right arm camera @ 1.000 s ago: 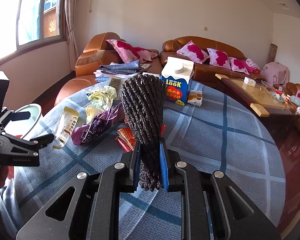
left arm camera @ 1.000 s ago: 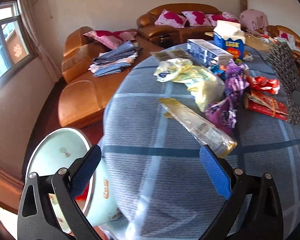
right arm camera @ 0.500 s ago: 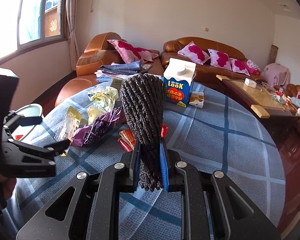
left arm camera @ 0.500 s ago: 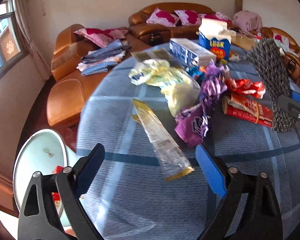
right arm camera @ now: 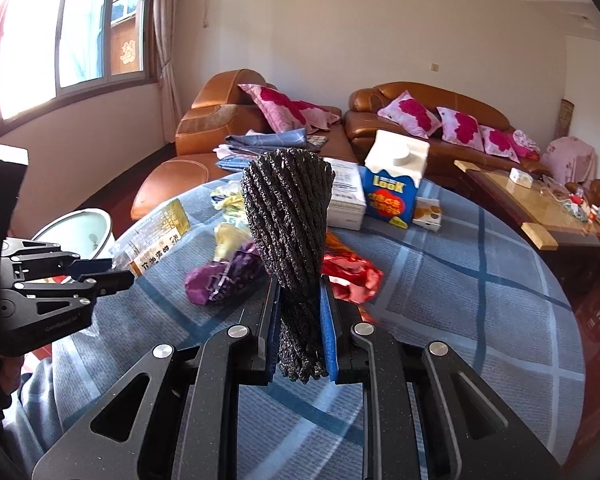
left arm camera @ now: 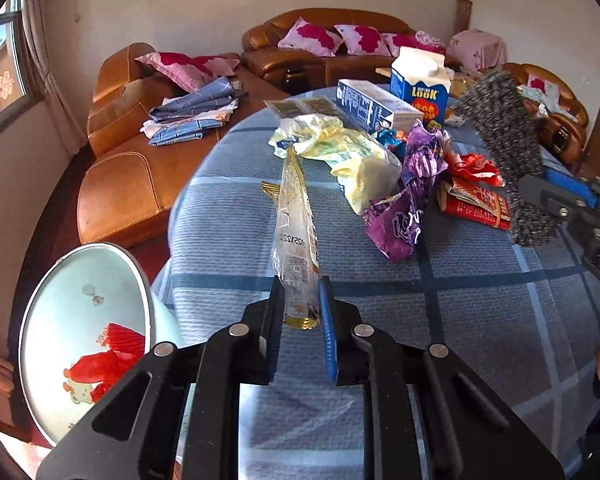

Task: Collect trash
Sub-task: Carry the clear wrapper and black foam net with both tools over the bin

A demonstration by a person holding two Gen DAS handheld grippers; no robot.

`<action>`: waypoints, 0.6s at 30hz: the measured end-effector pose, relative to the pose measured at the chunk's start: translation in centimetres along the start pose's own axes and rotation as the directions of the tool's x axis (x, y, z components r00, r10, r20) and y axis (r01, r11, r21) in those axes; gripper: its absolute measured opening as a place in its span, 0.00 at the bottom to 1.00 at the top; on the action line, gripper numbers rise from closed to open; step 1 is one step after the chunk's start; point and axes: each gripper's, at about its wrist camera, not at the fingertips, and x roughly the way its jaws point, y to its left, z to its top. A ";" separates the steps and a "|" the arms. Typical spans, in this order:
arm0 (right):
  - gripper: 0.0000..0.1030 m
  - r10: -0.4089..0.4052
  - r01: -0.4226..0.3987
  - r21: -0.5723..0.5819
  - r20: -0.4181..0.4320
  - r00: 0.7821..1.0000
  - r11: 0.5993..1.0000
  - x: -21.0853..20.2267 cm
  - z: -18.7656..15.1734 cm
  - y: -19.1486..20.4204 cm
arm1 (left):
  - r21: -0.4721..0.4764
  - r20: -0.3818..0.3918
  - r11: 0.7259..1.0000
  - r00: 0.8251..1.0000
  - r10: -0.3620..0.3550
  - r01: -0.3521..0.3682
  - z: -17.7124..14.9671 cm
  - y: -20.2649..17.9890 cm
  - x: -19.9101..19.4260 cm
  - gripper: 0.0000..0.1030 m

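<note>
My left gripper (left arm camera: 300,312) is shut on the near end of a long clear plastic wrapper (left arm camera: 294,232), lifted off the blue checked tablecloth (left arm camera: 480,320); it also shows in the right wrist view (right arm camera: 156,236). My right gripper (right arm camera: 300,316) is shut on a black knitted cloth (right arm camera: 288,220) that stands up from the jaws; it also shows in the left wrist view (left arm camera: 504,148). A pale green bin (left arm camera: 88,332) with red trash inside sits low left of the table. A purple wrapper (left arm camera: 408,196), yellow bag (left arm camera: 348,156) and red wrappers (left arm camera: 476,196) lie on the table.
A blue milk carton (left arm camera: 420,84) and a white box (left arm camera: 372,104) stand at the table's far side. Brown leather sofas (left arm camera: 132,152) with pink pillows are behind. A wooden coffee table (right arm camera: 540,208) is to the right.
My left gripper moved in over the clear wrapper and shut on its near end, lifting it. My right gripper kept its hold on the black cloth.
</note>
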 end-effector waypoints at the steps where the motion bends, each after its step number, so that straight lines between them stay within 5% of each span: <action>1: 0.18 0.006 -0.006 -0.003 -0.001 1.000 1.000 0.2 0.2 0.2 | -0.011 0.009 1.000 1.000 -0.002 0.002 -0.1 0.5 -0.4 0.14; 18: 0.18 0.115 -0.112 -0.104 0.020 0.993 0.988 3.4 3.7 6.0 | -0.060 0.136 0.981 0.972 0.193 -0.186 -1.2 5.8 -4.7 0.12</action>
